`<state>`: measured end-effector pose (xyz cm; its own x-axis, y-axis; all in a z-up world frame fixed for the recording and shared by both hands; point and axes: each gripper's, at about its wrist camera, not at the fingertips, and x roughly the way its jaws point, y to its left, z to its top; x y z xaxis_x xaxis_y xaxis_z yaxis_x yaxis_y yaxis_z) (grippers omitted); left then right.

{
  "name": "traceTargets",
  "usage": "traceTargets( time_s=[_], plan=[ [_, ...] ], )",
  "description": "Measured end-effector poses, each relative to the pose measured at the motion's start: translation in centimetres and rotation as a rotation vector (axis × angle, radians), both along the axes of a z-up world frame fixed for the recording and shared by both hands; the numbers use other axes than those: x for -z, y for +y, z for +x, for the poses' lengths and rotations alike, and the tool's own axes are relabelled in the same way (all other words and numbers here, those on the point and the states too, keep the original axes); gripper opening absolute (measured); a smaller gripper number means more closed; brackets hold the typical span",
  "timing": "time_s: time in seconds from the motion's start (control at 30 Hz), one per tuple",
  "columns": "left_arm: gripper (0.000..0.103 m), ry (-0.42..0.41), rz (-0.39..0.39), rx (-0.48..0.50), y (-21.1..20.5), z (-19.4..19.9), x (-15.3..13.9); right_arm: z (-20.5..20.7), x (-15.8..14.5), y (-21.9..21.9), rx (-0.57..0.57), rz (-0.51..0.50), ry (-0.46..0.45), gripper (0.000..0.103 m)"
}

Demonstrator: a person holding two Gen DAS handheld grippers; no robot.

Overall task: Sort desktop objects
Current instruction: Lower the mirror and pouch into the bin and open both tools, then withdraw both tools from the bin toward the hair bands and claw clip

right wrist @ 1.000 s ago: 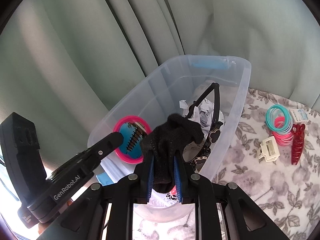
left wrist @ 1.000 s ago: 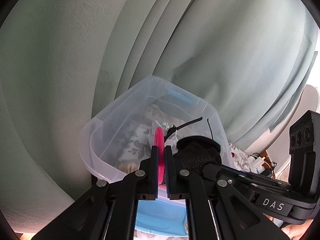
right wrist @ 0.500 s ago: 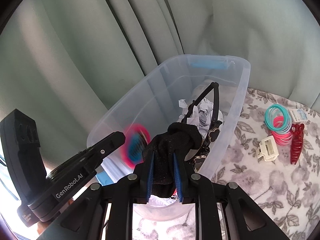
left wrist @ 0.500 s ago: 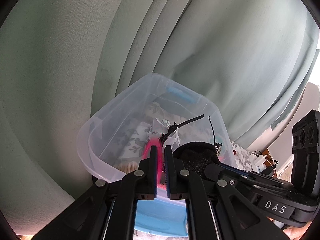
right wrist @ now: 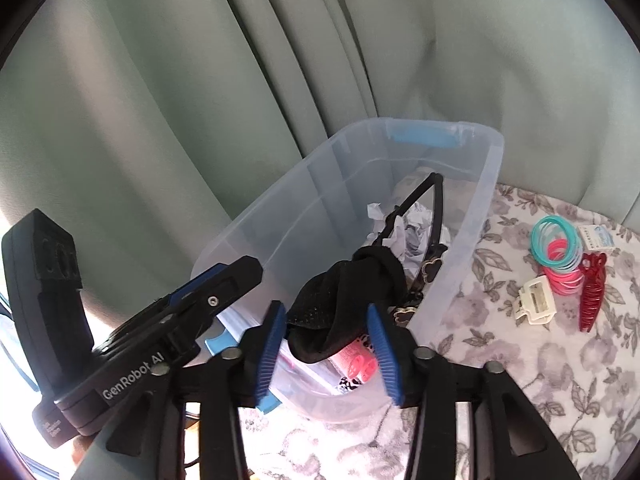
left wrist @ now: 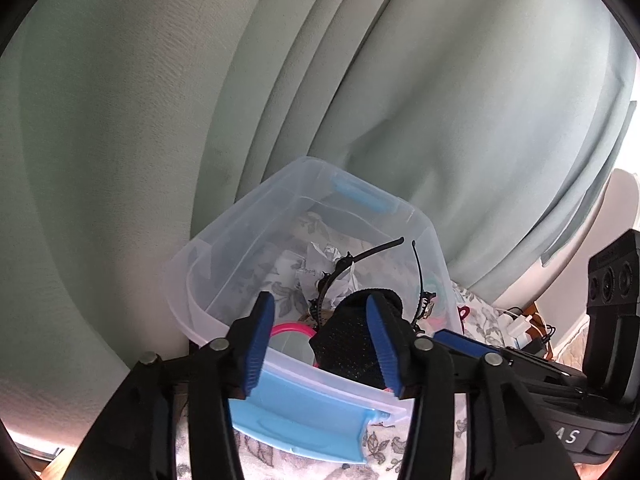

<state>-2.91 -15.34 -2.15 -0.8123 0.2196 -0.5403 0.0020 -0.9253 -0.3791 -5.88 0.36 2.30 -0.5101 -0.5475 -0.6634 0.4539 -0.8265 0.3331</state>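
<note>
Both grippers hung over the near end of the clear plastic bin. The left gripper had its jaws wide apart, empty, with the pink mirror lying in the bin below. The right gripper also stood open, a black cloth loose between its pads. Beside the bin, hair ties and clips lay on the flowered cloth.
</note>
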Motion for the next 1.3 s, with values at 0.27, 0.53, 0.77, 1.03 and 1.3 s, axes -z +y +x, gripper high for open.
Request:
traceTargets(
  time_s=[0.27, 0.53, 0.77, 1.03, 1.3],
  plan=[
    [0.058, 0.047, -0.015, 0.004, 1.2, 1.2, -1.7, 1.3, -1.2, 3.4, 0.047, -0.063, 0.055, 0.057],
    [0.060, 0.141, -0.044, 0.063, 5.4, 1.9, -3.9, 2.8, -1.8, 9.0, 0.177, -0.134, 0.112, 0.063],
    [0.067, 0.190, -0.041, 0.178, 11.5, 1.8, -5.1, 3.4, -1.3, 16.2, 0.319, -0.173, 0.163, 0.072],
    [0.067, 0.157, -0.065, 0.301, 18.4, 1.6, -4.5, 4.2, 0.1, 24.1, 0.467, -0.260, 0.141, 0.072],
    [0.067, 0.116, -0.118, 0.355, 22.6, 1.3, -3.8, 5.1, 1.3, 29.2, 0.554, -0.328, 0.148, 0.072]
  ],
)
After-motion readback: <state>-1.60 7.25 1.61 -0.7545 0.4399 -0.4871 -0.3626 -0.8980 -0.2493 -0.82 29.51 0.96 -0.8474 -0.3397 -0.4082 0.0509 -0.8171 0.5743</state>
